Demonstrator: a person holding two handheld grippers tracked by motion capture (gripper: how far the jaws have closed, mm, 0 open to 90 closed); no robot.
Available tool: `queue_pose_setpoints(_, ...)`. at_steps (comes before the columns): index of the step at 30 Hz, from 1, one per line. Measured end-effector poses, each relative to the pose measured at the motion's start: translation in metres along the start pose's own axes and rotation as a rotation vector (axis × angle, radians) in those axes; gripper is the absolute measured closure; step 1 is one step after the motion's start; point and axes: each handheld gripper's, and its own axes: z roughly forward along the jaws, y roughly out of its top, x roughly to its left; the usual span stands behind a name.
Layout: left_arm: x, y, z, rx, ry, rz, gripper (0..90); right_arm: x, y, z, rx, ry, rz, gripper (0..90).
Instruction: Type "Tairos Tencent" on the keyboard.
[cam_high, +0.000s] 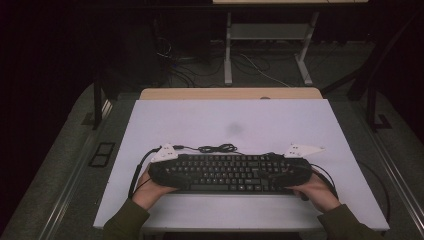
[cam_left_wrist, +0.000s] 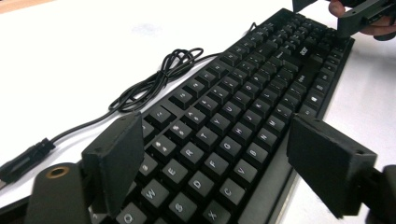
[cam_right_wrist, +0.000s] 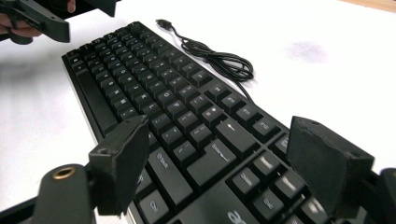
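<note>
A black keyboard (cam_high: 230, 172) lies flat across the near part of the white table top (cam_high: 230, 120). Its black cable (cam_high: 217, 148) is coiled just behind it. My left gripper (cam_high: 162, 172) is at the keyboard's left end and my right gripper (cam_high: 297, 170) at its right end, each held by a hand. In the left gripper view the left gripper (cam_left_wrist: 219, 158) stands open, its jaws spread over the letter keys (cam_left_wrist: 219, 140) without pressing them. In the right gripper view the right gripper (cam_right_wrist: 233, 163) is open in the same way over the keyboard's other end (cam_right_wrist: 196, 140).
The cable's plug (cam_left_wrist: 25, 161) lies loose on the table near the left gripper. A faint grey smudge (cam_high: 235, 128) marks the table's middle. Beyond the wooden far edge (cam_high: 230, 93) stand a white desk frame (cam_high: 265, 50) and floor cables.
</note>
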Motion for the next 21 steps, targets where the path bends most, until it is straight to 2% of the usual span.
queue_pose_setpoints(8, 0.0, -0.01, -0.01, -0.021, 0.0, -0.01, 13.6, -0.001, -0.015, -0.018, -0.019, -0.01, -0.005, 18.8)
queue_pose_setpoints(15, 0.003, -0.017, -0.013, -0.02, 0.005, -0.026, 11.3, -0.004, -0.026, -0.03, -0.029, -0.015, 0.004, 18.3)
queue_pose_setpoints(21, 0.003, -0.018, -0.012, -0.017, 0.008, -0.013, 7.0, -0.006, -0.034, -0.035, -0.026, -0.024, 0.005, 18.2)
